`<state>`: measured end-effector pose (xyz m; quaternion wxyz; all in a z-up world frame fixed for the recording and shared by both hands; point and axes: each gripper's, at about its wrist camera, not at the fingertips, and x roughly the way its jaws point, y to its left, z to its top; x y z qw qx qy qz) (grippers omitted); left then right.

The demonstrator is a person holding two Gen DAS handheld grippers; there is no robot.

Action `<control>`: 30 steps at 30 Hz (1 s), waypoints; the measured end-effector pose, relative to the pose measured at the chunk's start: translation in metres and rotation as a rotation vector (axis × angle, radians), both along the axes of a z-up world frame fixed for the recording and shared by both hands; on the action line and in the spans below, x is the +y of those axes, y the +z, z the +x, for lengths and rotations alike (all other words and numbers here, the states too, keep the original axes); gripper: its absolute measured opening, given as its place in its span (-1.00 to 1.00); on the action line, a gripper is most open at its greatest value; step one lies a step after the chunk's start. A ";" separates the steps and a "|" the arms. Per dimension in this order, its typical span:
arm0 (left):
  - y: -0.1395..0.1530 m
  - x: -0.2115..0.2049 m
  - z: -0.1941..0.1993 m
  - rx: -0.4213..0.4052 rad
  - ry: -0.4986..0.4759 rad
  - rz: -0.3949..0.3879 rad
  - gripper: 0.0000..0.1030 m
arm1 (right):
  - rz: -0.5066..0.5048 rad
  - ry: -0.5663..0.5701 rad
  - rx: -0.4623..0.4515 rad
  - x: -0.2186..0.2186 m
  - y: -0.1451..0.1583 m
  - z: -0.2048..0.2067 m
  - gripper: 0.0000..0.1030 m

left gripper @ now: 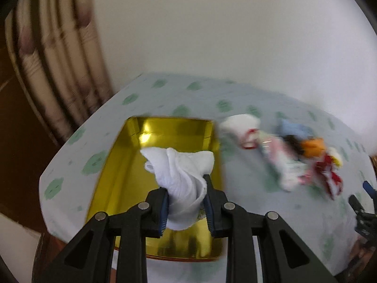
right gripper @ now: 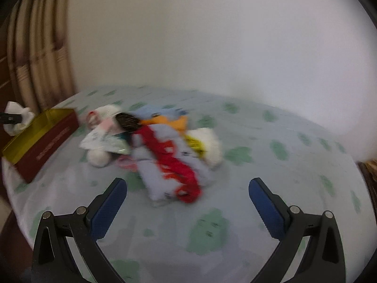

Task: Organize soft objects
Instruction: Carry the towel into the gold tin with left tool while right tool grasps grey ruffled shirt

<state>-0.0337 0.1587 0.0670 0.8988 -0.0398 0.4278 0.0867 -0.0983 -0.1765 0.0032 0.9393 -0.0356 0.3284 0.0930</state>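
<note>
Pinching a white sock (left gripper: 186,184), the left gripper (left gripper: 186,208) sits low centre in the left wrist view, both blue pads pressed into the bunched fabric. Sock hangs over a gold-lined box (left gripper: 122,165) at centre left; whether it touches the box floor, cannot tell. Box rests on a surface (left gripper: 165,92) covered in pale cloth with green blotches. Sock pile (left gripper: 294,160) lies right of the box, apart from it, blurred.

Right wrist view: right gripper (right gripper: 187,194) spread wide, nothing between the pads, low in frame just short of the pile (right gripper: 162,151) at centre. Box (right gripper: 44,141) at left edge, dark red outside. White sock (right gripper: 16,115) shows beyond it, far left. Curtain (right gripper: 35,54) upper left.
</note>
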 end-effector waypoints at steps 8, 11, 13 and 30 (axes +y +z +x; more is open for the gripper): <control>-0.033 0.029 0.006 0.082 0.063 -0.004 -0.31 | -0.017 0.091 0.141 0.013 -0.007 0.044 0.97; -0.045 0.028 0.013 0.119 0.078 0.013 -0.18 | -0.021 0.085 0.155 0.019 -0.007 0.049 0.97; -0.047 0.026 0.015 0.124 0.077 0.035 0.02 | -0.055 0.076 0.163 0.024 -0.010 0.054 0.97; -0.036 0.032 0.010 0.055 0.126 0.077 0.15 | -0.049 0.013 0.306 0.022 -0.034 0.083 -0.26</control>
